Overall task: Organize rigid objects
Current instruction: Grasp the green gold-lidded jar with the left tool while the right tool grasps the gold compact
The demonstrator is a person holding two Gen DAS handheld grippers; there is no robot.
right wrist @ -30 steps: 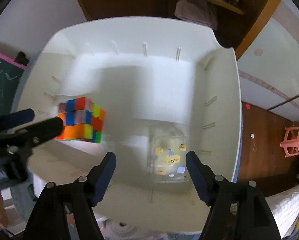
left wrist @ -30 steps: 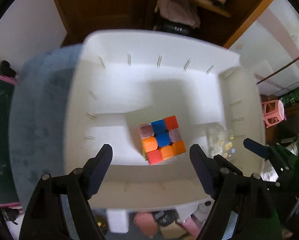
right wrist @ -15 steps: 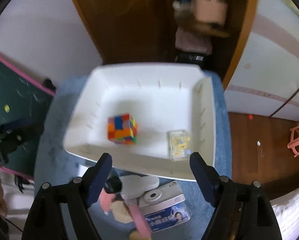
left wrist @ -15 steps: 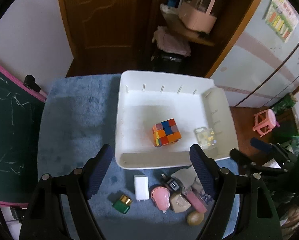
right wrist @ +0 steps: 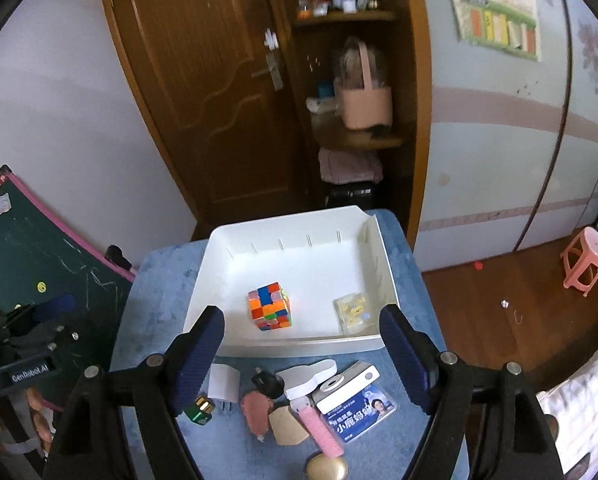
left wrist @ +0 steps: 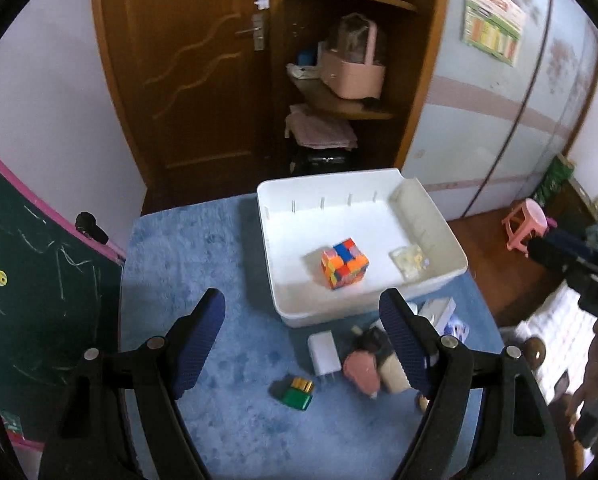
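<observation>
1. Left gripper (left wrist: pixel 303 340) and right gripper (right wrist: pixel 301 354): jaws spread wide on both, nothing held; ribbed dark-blue pads (left wrist: pixel 197 342) on two fingers each.
2. One white plastic bin (right wrist: pixel 299 346) is seen at frame centre in both views, above the fingertips, on a blue fuzzy mat (left wrist: pixel 187 248).
3. Inside the bin: one multicoloured puzzle cube (right wrist: pixel 269 306) mid-floor, one clear square box (right wrist: pixel 353 312) at lower right.
4. Below the bin, between the right gripper's fingers: one white charger (right wrist: pixel 223 384), one green block (right wrist: pixel 199 410), one white camera (right wrist: pixel 347 382), one pink bar (right wrist: pixel 321 428), one brass knob (right wrist: pixel 327 468).
</observation>
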